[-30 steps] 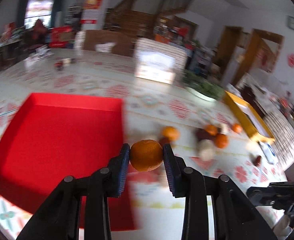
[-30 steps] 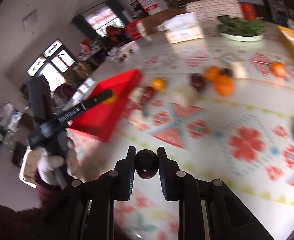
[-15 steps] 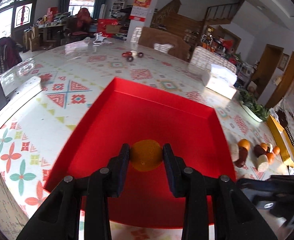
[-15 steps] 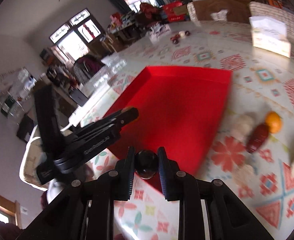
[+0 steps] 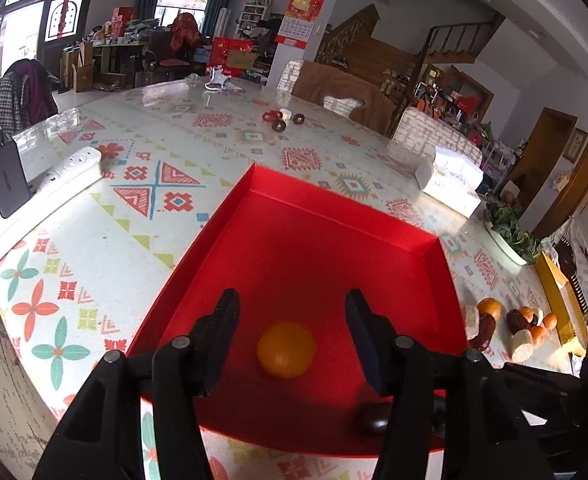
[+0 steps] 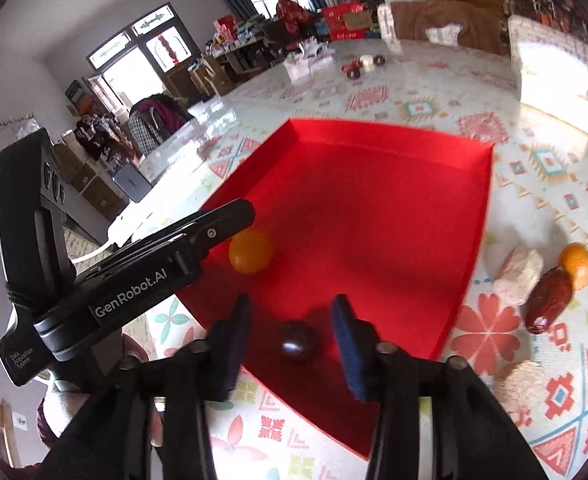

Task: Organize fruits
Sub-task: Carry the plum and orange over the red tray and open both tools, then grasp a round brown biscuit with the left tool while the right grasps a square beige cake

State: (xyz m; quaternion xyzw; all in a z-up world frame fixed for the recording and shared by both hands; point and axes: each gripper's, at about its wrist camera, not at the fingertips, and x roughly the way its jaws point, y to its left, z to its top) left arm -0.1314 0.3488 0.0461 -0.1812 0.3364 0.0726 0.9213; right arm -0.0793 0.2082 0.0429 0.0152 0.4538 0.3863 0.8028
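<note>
A red tray [image 5: 333, 240] lies on the patterned table; it also shows in the right wrist view [image 6: 373, 200]. An orange [image 5: 286, 349] rests on the tray floor between the open fingers of my left gripper [image 5: 292, 336]; it also shows in the right wrist view [image 6: 250, 252]. A dark plum [image 6: 295, 341] lies in the tray's near corner between the open fingers of my right gripper [image 6: 290, 334]; it also shows in the left wrist view [image 5: 373, 418]. The left gripper's finger [image 6: 198, 232] reaches over the tray in the right wrist view.
Loose fruits lie on the table right of the tray: an orange [image 6: 575, 264], a dark red fruit [image 6: 549, 300], pale lumps [image 6: 519, 272]. More fruits [image 5: 513, 324] sit beside a yellow box [image 5: 557, 292]. A tissue box [image 5: 451, 184], a power strip [image 5: 34, 200] and small far fruits [image 5: 282, 118] stand around.
Both grippers have opened. The orange and the dark plum have left the fingers and now lie on the tray floor. Both cameras came lower over the tray.
</note>
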